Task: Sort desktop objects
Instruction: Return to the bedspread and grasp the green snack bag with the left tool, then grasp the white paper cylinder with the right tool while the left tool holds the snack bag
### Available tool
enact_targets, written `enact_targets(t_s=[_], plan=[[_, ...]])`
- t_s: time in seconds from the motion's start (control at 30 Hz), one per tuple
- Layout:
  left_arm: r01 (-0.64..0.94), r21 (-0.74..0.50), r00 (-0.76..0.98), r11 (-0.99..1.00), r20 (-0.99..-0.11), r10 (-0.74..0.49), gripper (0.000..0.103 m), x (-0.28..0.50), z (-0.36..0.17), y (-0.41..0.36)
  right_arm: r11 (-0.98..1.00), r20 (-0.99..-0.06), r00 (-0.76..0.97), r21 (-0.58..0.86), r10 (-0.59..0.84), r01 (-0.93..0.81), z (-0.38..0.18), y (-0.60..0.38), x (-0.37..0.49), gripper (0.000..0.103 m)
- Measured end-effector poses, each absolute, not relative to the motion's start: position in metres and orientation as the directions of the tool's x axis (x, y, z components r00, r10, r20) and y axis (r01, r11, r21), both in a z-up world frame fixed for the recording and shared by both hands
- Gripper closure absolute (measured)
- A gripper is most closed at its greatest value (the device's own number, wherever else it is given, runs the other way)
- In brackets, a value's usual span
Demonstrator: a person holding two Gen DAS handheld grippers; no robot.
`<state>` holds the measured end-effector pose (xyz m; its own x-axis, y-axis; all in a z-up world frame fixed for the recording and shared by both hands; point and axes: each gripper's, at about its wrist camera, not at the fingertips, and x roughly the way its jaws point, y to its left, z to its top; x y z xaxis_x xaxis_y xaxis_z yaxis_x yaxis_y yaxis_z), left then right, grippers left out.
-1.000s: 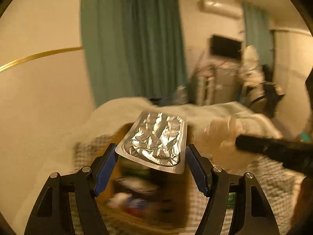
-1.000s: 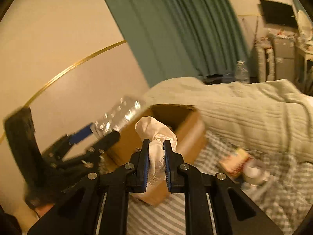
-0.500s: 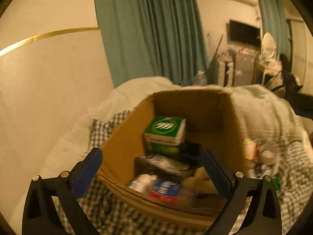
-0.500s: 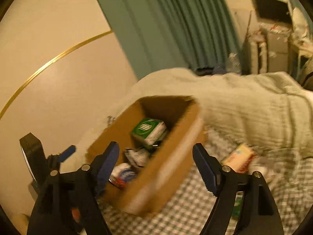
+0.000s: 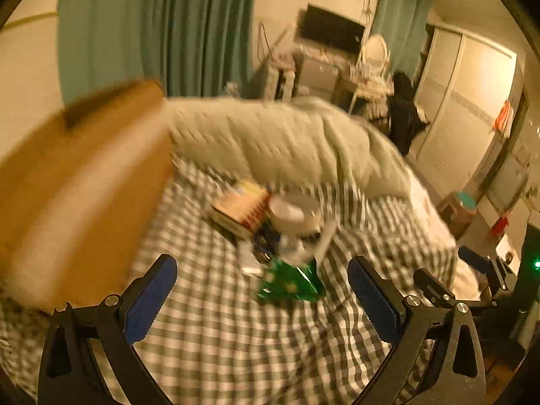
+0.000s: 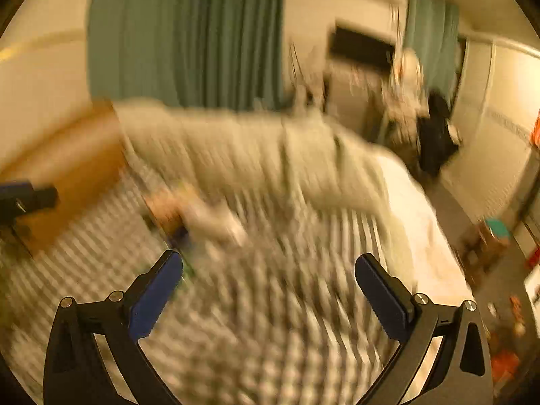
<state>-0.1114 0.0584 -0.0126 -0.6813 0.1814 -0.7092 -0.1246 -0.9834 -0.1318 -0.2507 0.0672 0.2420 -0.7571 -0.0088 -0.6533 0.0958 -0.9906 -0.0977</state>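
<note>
Between your left gripper's [image 5: 261, 290] wide-spread, empty fingers lies a green packet [image 5: 290, 281] on the checked bedsheet [image 5: 216, 341]; just beyond it sit a tape roll [image 5: 293, 214] and small box [image 5: 241, 209], with the cardboard box [image 5: 81, 185] at left. Over on the right wrist view, your right gripper [image 6: 268, 285] also gapes empty above blurred sheet, the clutter [image 6: 195, 217] far-left of it.

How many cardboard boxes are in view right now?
1: the cardboard box sits on the checked bedspread, left of the loose pile of items. Blur may hide others.
</note>
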Motion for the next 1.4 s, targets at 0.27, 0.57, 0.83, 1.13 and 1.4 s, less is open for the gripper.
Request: enact_targets(t_s=[0.27,0.57,0.83,1.13,1.4], plan=[[-0.111,-0.015,-0.538,-0.994,-0.84,0.073,0.0,-0.15,-0.091,0.099,-0.997,-0.826,-0.563,0.014,0.031,-0.076,0.163,0.109,-0.295,0.0],[-0.12,0.004,-0.482,-0.993,-0.875,0.055,0.0,-0.174,-0.126,0.112,-0.994,-0.916,-0.399,0.075,-0.038,-0.078,0.125,0.13,-0.316,0.0],[-0.102,-0.181,-0.483,-0.978,-0.85,0.208,0.044,-0.161,-0.118,0.073,-0.999,-0.91,-0.415,0.019,-0.001,-0.04,0.12,0.126,-0.313,0.0],[-0.071,-0.238,-0.583,-0.969,-0.778,0.234,0.059,-0.141,-0.089,0.037,-0.999,-0.903,-0.428,-0.019,0.028,-0.025,0.134,0.116,-0.31,0.0],[-0.035,-0.229,-0.617,-0.973,-0.76,0.201,0.058,-0.149,-0.081,0.022,-0.972,-0.735,-0.639,0.121,-0.225,0.202,0.203,0.06,-0.316,0.0]])
